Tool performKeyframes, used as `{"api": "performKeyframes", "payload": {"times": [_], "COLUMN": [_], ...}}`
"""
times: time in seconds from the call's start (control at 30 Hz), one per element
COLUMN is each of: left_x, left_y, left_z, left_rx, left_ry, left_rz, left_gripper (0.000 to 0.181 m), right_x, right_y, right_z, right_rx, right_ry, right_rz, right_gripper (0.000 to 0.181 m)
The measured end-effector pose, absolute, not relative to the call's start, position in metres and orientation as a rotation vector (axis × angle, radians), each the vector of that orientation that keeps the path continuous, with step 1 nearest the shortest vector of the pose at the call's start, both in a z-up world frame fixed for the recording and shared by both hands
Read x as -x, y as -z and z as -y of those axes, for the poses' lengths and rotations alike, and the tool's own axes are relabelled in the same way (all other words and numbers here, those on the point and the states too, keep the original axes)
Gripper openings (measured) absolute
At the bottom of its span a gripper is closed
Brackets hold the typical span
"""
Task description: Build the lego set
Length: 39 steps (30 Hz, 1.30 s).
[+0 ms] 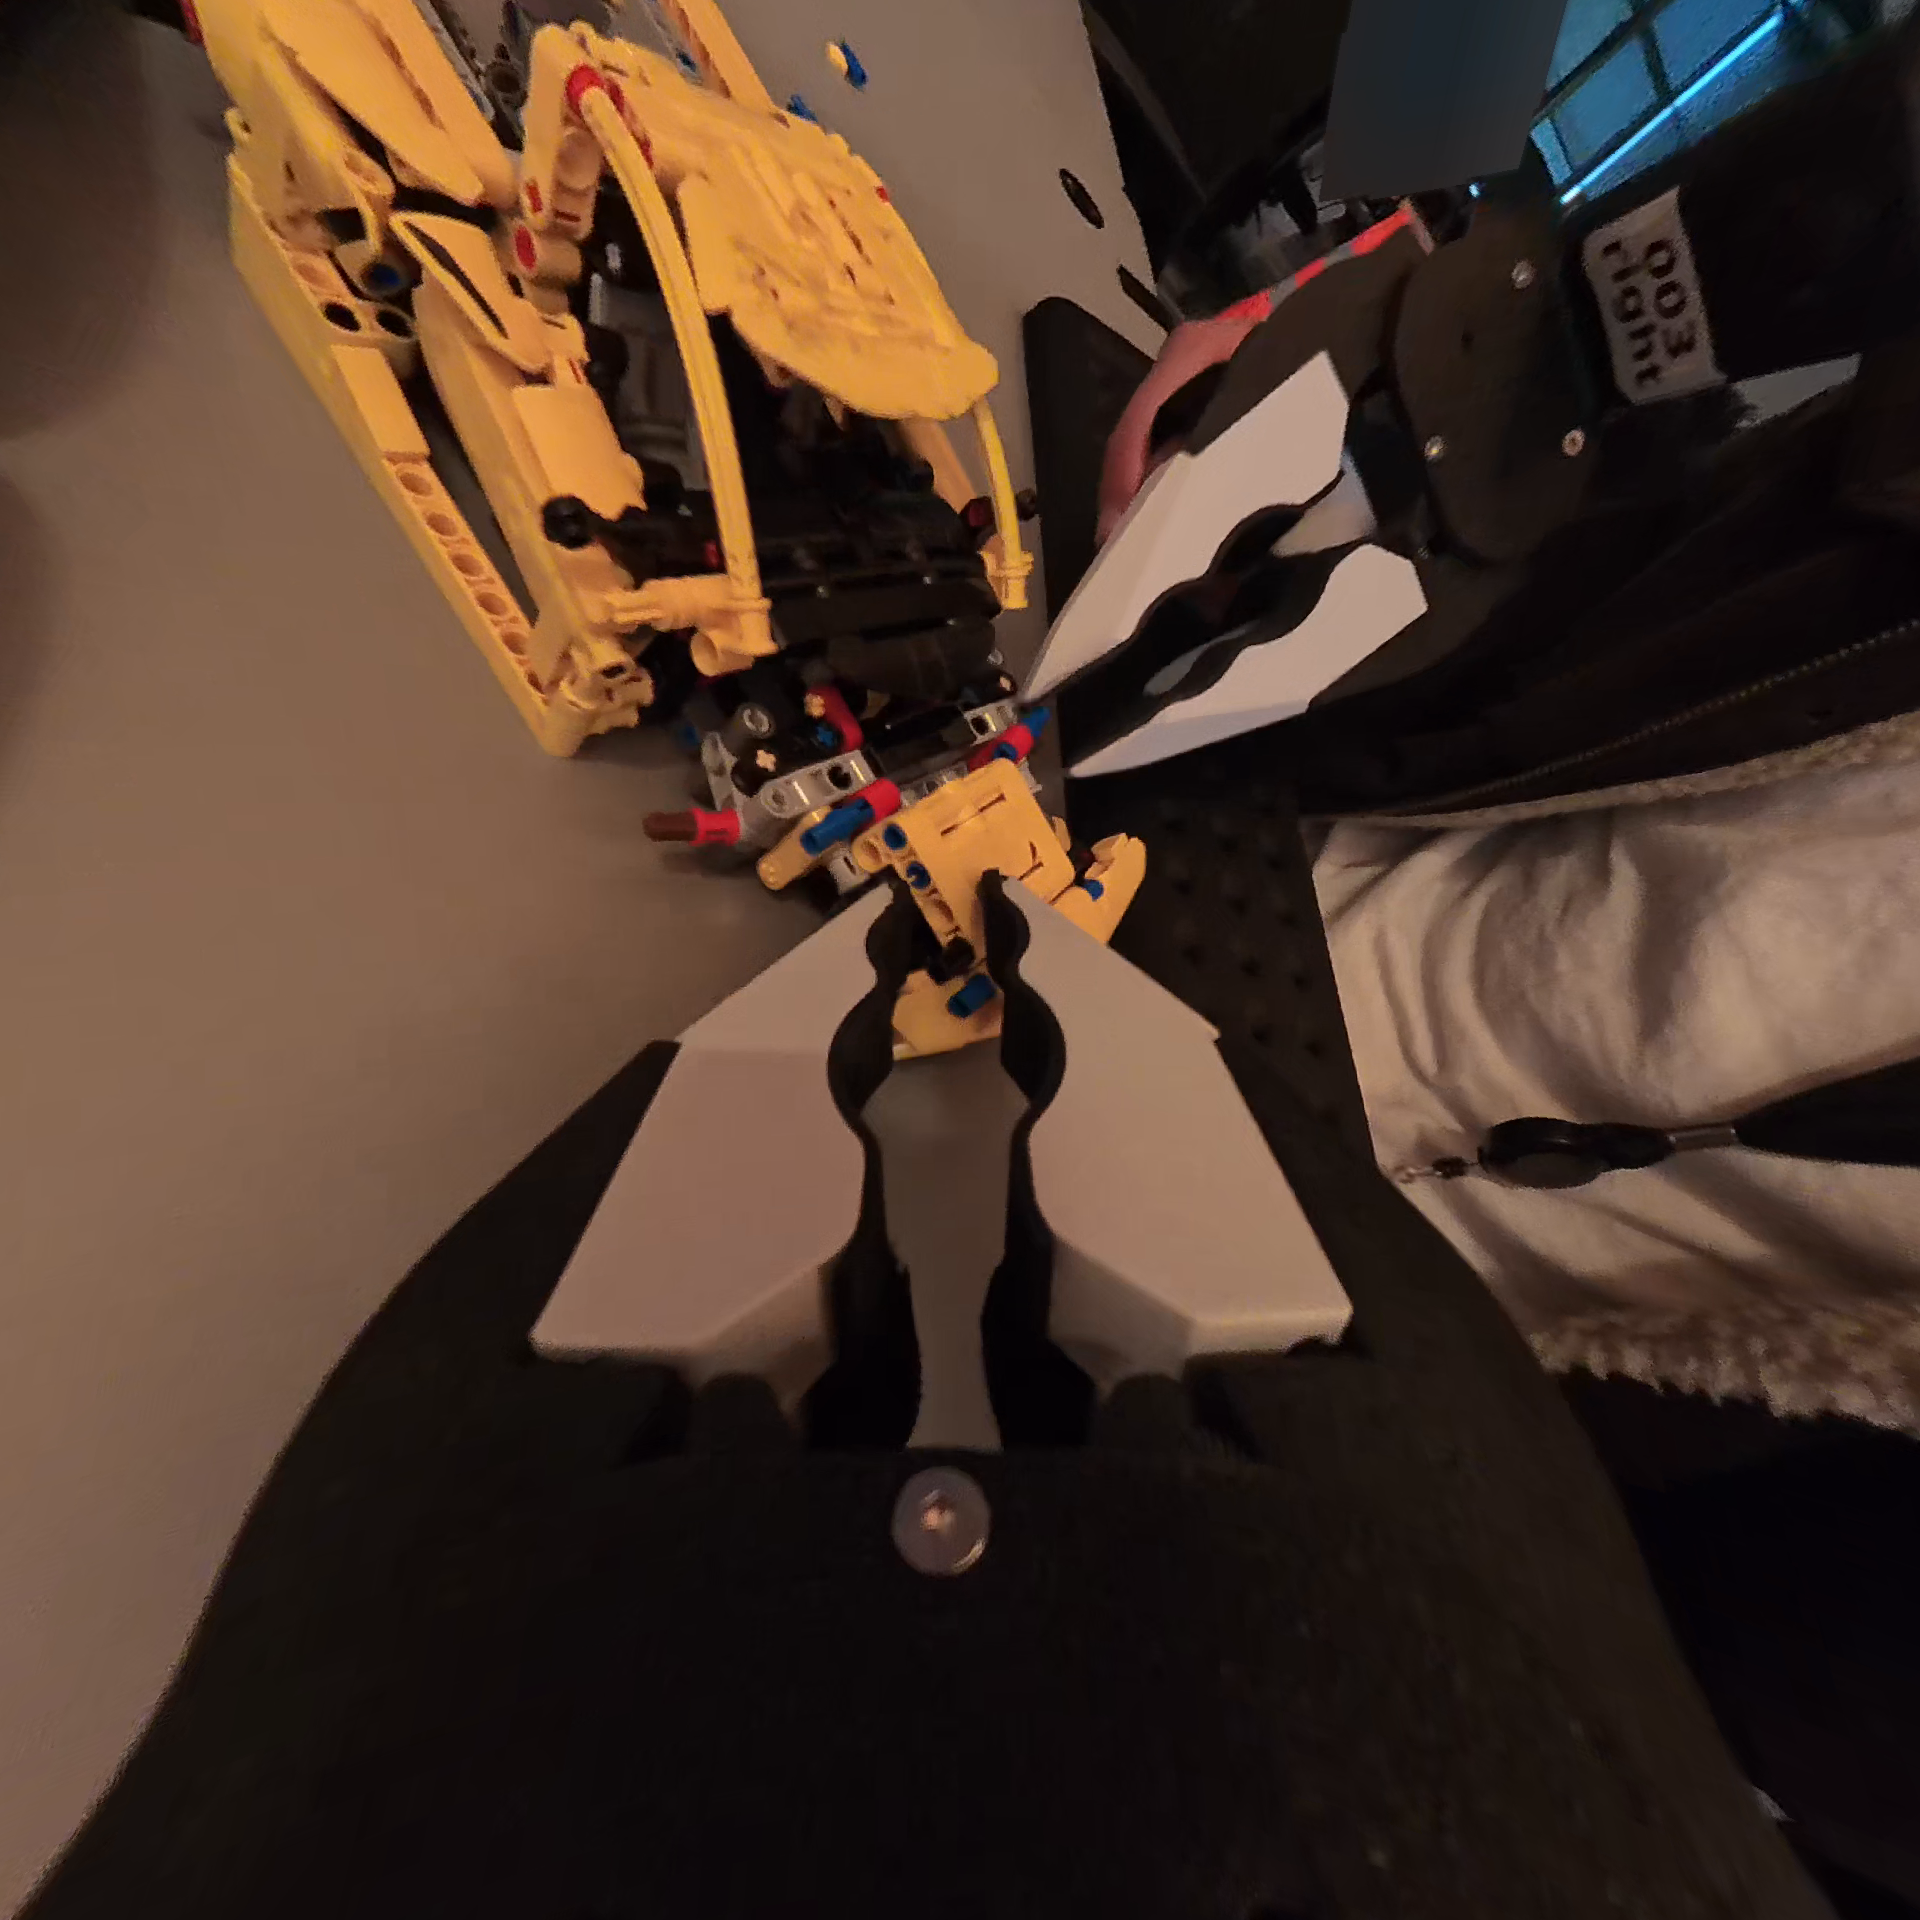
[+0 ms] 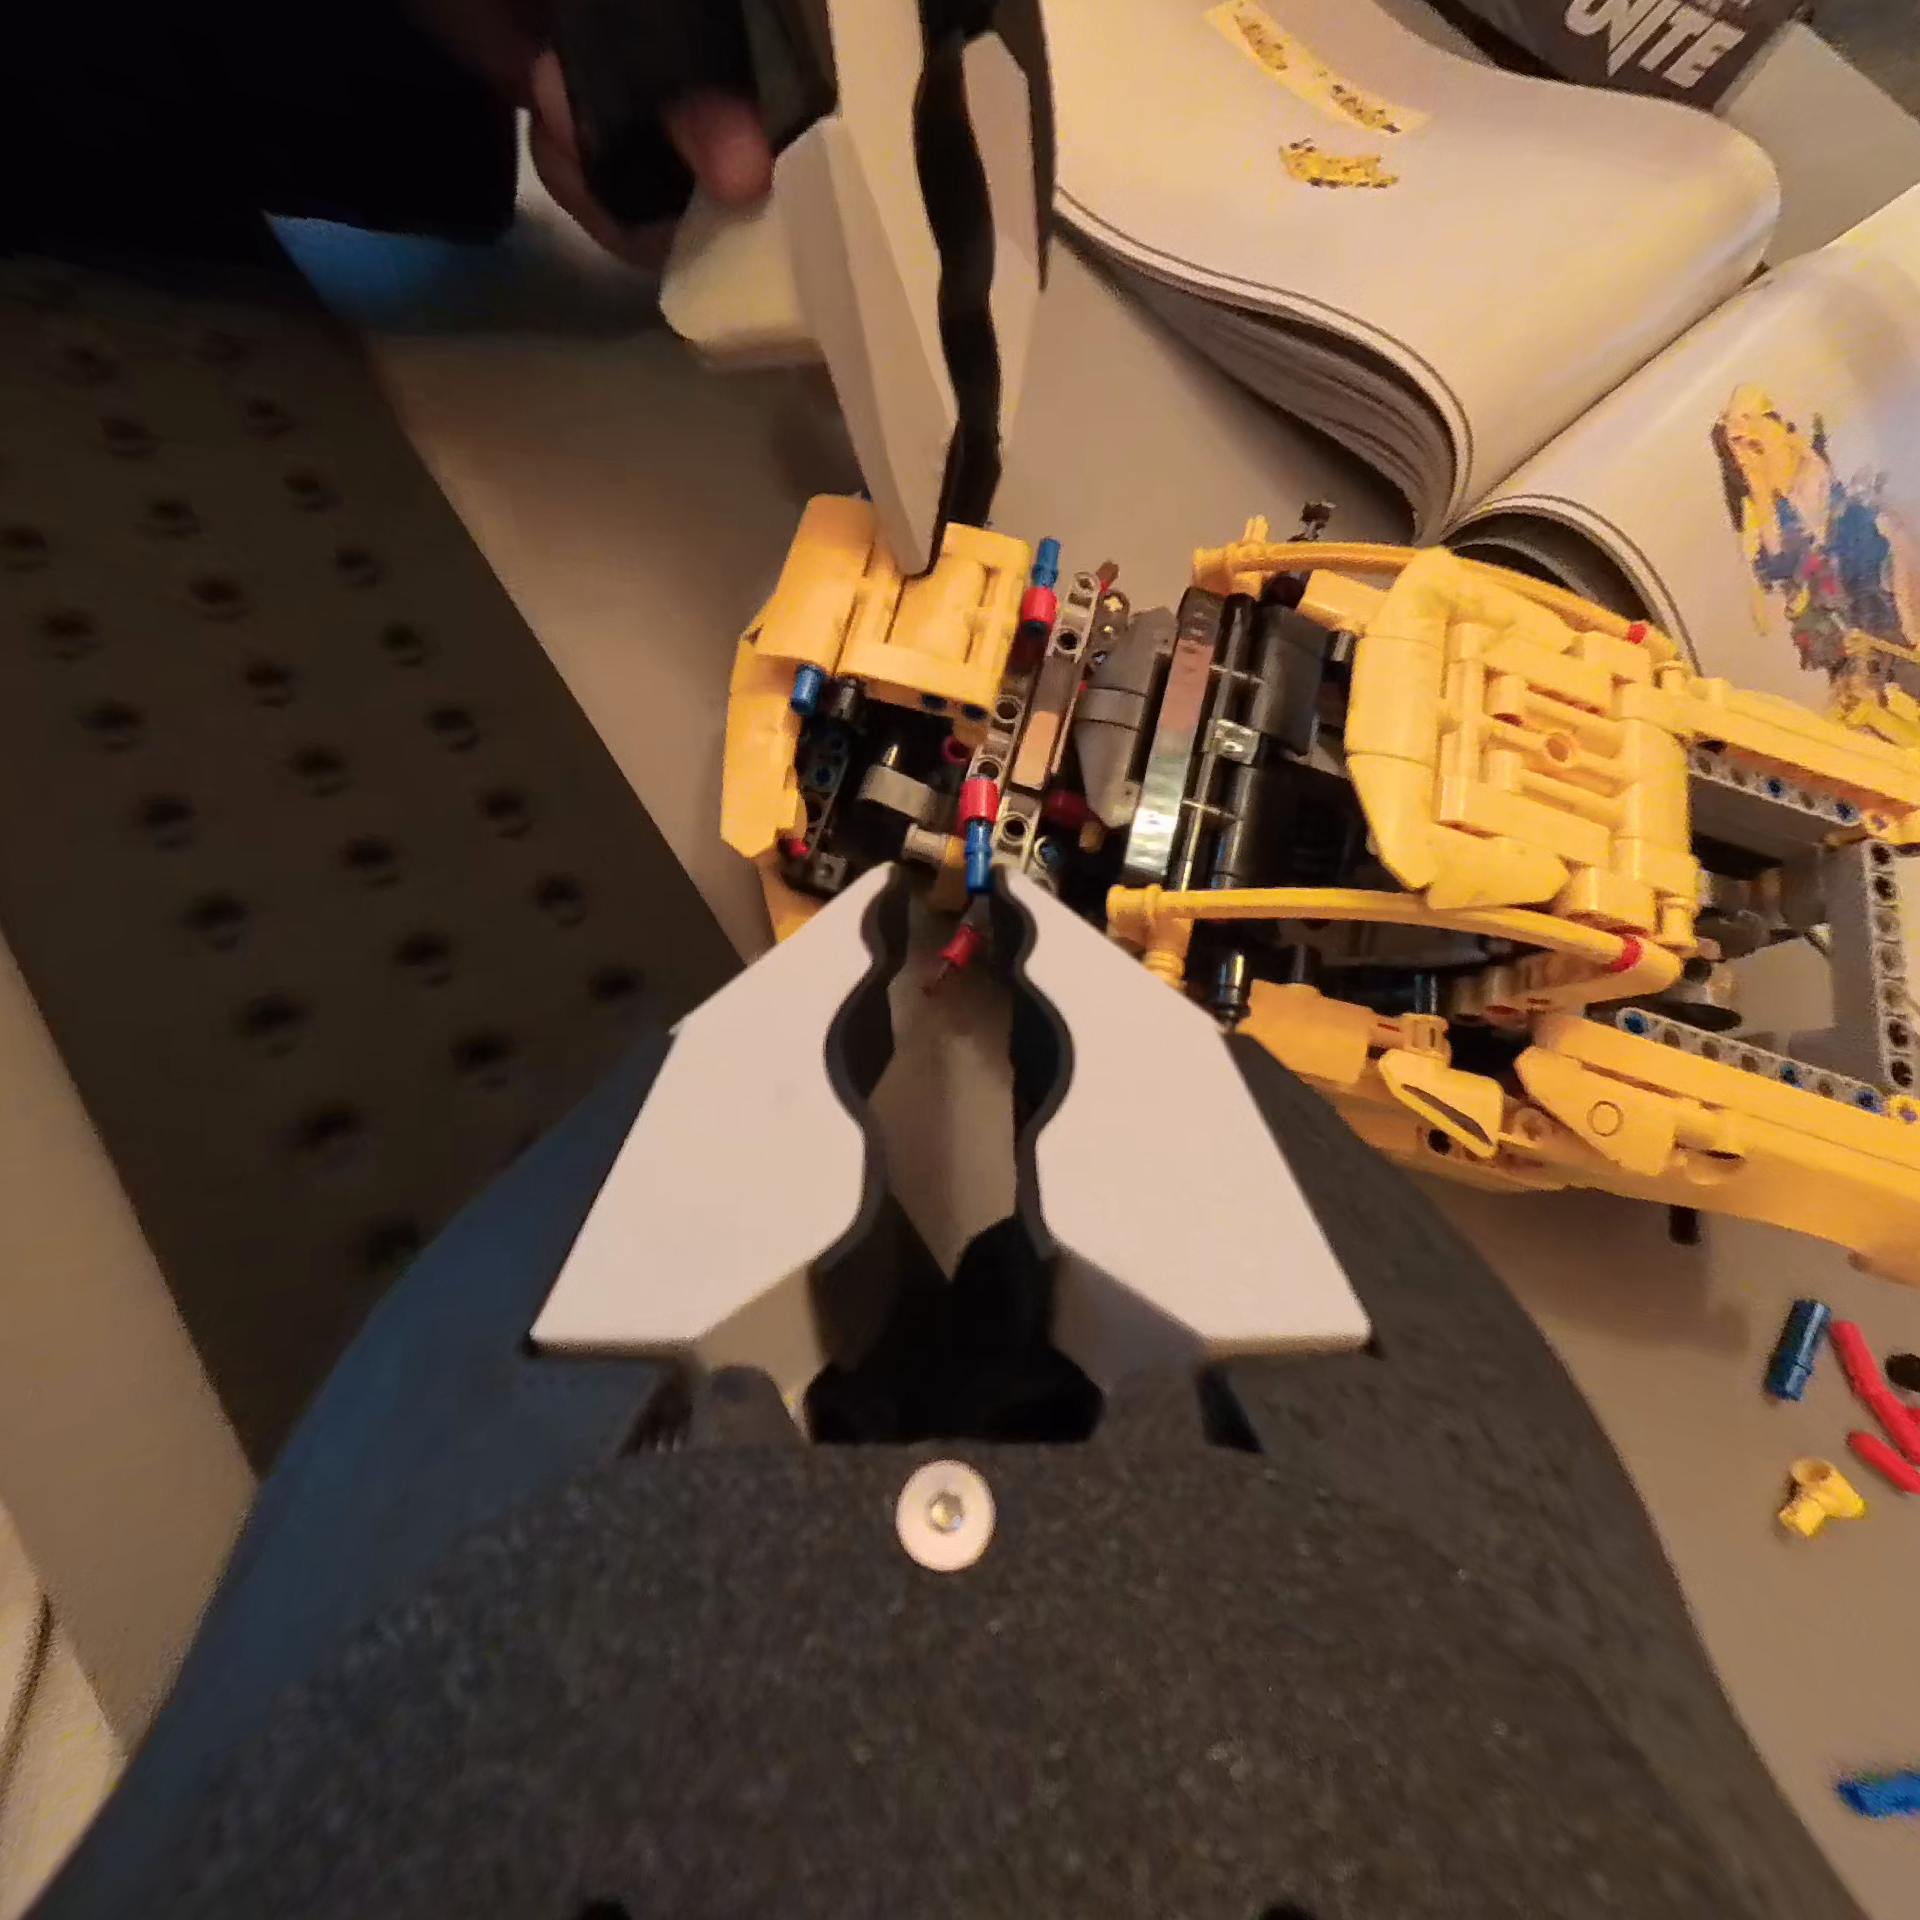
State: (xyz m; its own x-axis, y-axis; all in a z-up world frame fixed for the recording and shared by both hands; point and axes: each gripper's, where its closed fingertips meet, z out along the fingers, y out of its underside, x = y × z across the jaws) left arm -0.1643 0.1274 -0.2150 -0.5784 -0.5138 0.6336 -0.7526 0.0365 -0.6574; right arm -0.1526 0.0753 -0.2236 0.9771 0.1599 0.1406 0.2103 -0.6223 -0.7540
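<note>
On pale grey worktop (image 2: 582,499): large yellow brick-built car model (image 2: 1455,790) lying on side, open instruction booklet (image 2: 1403,239) beyond. Left gripper (image 1: 940,894) nearly closed, clamped on yellow panel section (image 1: 977,831) at model's end. Right gripper (image 2: 951,904) narrowly parted, tips at small red-and-blue pins (image 2: 971,831); grasp unclear. Loose blue, red, yellow pieces (image 2: 1829,1392) lie right.

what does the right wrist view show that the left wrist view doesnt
Only the right wrist view: the open instruction booklet behind the model, and loose red pieces on the table. Only the left wrist view: the person's white fleece sleeve. Both: the yellow lego car, the left gripper shut on its yellow front section, and the right gripper at the car's side.
</note>
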Motion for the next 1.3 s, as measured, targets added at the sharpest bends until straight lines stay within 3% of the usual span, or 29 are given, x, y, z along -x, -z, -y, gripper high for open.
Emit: {"api": "performKeyframes", "payload": {"times": [0.13, 0.4, 1.3], "left_x": [0.163, 0.157, 0.161], "left_y": [0.215, 0.201, 0.212], "left_z": [-0.126, -0.122, -0.115], "left_rx": [-1.298, -1.317, -1.415], "left_ry": [-1.576, -1.708, -1.488], "left_rz": [2.093, 2.108, 1.839], "left_gripper": [0.013, 0.011, 0.009], "right_x": [0.146, 0.143, 0.146], "right_y": [0.225, 0.225, 0.226], "right_z": [-0.077, -0.076, -0.077], "right_rx": [2.245, 2.257, 2.276], "right_ry": [0.152, 0.126, 0.045], "right_rz": [0.281, 0.218, 0.049], "right_gripper": [0.004, 0.003, 0.003]}}
